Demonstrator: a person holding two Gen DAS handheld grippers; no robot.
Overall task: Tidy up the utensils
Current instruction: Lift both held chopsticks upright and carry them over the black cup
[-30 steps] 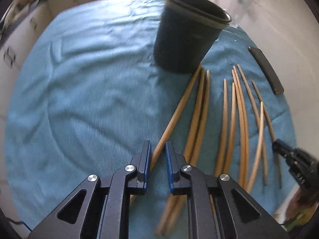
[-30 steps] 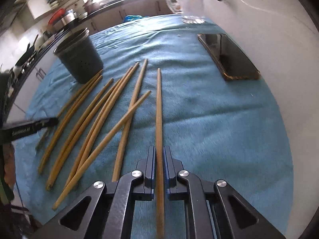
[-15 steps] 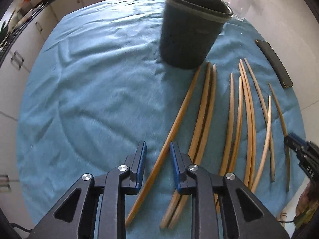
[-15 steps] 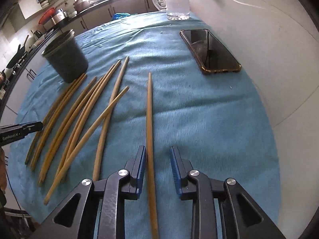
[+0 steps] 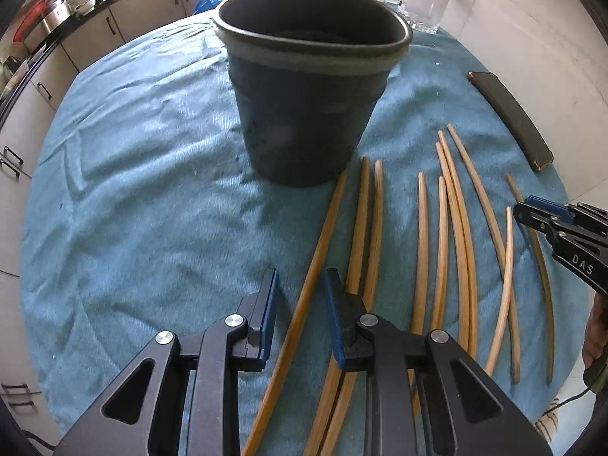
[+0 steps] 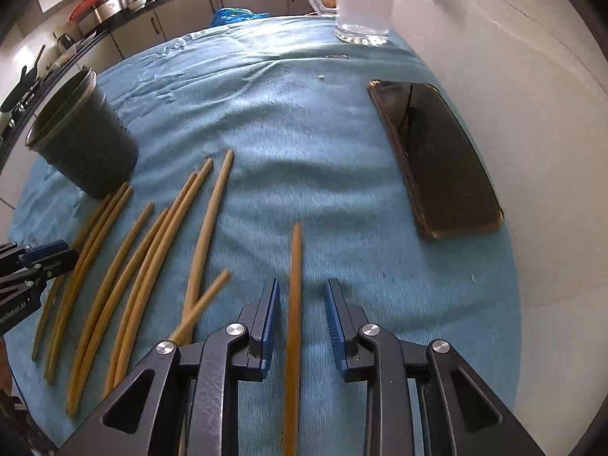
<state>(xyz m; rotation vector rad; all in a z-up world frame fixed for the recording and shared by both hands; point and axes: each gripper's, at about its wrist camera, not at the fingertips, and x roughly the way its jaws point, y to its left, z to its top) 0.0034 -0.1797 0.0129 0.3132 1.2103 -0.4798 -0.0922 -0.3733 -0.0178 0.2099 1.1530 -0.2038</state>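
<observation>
**Chopsticks on the cloth, both tongs parted**

One chopstick (image 5: 304, 296) is seen between the narrow-parted jaws of the left gripper (image 5: 300, 296), untouched by the pads. The right gripper (image 6: 300, 300), whose jaws have just been closing, stands narrowly apart around another chopstick (image 6: 294, 285). Further away, the dark cup (image 5: 307, 102) is placed upright on the blue cloth (image 5: 133, 190).

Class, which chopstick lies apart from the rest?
The chopstick between the right gripper's open jaws; the others crowd together nearer the dark cup.

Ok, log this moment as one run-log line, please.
left gripper: open over a chopstick | right gripper: closing, astride separate chopstick, not gripping | holder: upright
</observation>
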